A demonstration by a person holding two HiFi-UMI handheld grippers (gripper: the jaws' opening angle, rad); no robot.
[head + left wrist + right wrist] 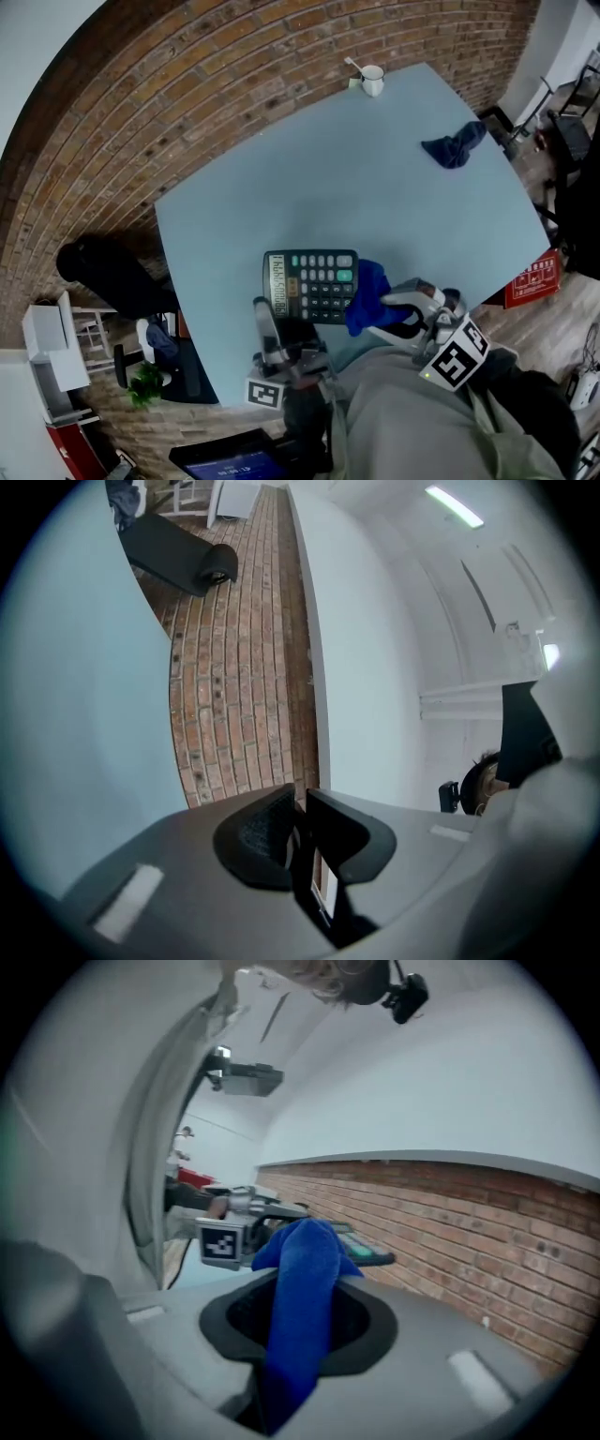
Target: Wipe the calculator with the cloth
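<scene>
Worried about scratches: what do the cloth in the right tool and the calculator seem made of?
The cloth looks like matte blue fabric, perhaps microfibre: it drapes in limp folds. The calculator looks like hard dark plastic with raised keys.

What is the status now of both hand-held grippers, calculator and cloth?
Left hand-held gripper shut on calculator edge. Right hand-held gripper shut on blue cloth, cloth at calculator's side. Nothing in the way; mug, second cloth far off.

A white mug (372,81) and a crumpled dark rag (456,147) sit apart on the pale-blue table (281,178).
</scene>
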